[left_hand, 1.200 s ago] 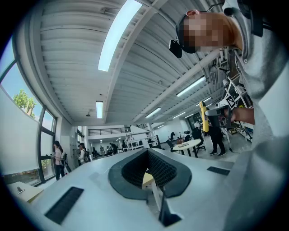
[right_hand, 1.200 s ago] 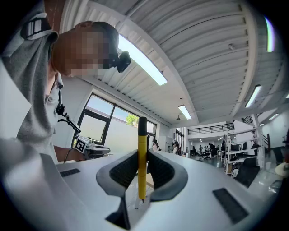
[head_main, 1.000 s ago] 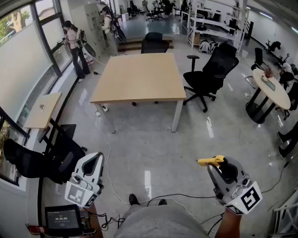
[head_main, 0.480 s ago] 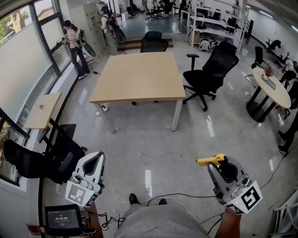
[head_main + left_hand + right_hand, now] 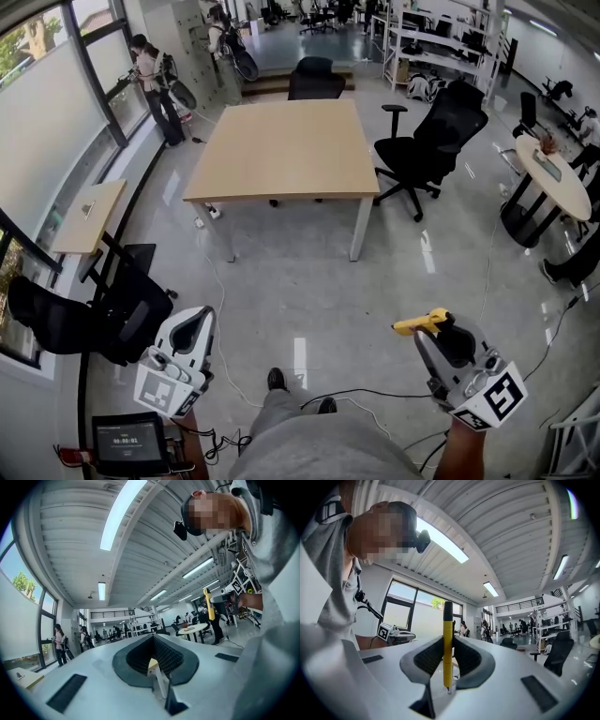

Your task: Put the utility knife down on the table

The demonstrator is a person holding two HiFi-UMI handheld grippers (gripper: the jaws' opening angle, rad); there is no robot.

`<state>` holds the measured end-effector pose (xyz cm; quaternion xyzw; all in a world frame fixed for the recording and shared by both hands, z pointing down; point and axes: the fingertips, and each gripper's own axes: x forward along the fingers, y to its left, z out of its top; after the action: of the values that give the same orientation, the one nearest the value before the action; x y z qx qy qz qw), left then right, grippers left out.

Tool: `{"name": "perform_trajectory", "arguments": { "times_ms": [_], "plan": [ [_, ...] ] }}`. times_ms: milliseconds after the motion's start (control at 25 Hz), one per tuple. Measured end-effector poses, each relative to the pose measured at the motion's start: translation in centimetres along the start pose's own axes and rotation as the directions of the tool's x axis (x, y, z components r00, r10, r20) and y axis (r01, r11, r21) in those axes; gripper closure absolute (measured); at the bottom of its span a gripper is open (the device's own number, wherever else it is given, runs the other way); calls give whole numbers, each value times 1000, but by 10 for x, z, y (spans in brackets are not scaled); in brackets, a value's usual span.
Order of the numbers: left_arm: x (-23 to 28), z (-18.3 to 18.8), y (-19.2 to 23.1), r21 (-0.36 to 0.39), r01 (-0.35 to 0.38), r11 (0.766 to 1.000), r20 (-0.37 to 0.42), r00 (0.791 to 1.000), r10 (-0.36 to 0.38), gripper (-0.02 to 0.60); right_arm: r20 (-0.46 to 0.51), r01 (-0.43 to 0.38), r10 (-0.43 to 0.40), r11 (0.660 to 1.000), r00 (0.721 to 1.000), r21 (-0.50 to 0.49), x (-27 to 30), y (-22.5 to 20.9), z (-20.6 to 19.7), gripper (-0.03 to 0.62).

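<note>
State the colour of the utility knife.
The utility knife is yellow, black-tipped; clearest in the right gripper view.

The person's shoe [image 5: 277, 379] has stepped forward across the floor, trouser leg now showing; the tan surface [image 5: 281, 150] looms slightly larger.

I hold my left gripper [image 5: 197, 321] low at my left side, pointing forward and roughly level, its jaws closed tip to tip with nothing between them. My right gripper [image 5: 441, 328] is out in front on my right, at the end of my forearm [image 5: 457, 452]. It is level too, with its jaws clamped on the yellow utility knife [image 5: 421, 324], which sticks out toward my left.
</note>
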<state>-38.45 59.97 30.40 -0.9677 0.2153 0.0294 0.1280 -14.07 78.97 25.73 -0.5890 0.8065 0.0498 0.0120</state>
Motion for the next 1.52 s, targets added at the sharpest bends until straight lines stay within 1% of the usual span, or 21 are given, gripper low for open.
{"name": "perform_trajectory", "arguments": {
  "times_ms": [280,520,720,920,1120,1320,1520],
  "plan": [
    [16,-2,18,3,14,1000,4,1000,-14,577,-7,-1,1,1000,1000,4,26,-10,0,522],
    [29,-19,58,-14,20,1000,-2,1000,-20,577,-18,0,0,1000,1000,16,71,-15,-8,522],
    [45,-34,92,-25,38,999,-6,999,-38,577,-16,19,-18,1000,1000,24,111,-26,-13,522],
    [66,-46,128,-30,64,997,9,998,-64,577,-17,39,-38,999,999,18,151,-36,-18,522],
    [77,-65,163,-34,88,996,31,996,-87,577,-4,64,-64,998,998,8,189,-36,-27,522],
    [88,-76,181,-43,120,992,38,992,-119,577,-12,80,-80,997,997,9,213,-36,-33,522],
    [104,-90,196,-69,134,989,39,991,-132,577,-33,95,-95,996,995,2,229,-46,-37,522]
  ]
}}
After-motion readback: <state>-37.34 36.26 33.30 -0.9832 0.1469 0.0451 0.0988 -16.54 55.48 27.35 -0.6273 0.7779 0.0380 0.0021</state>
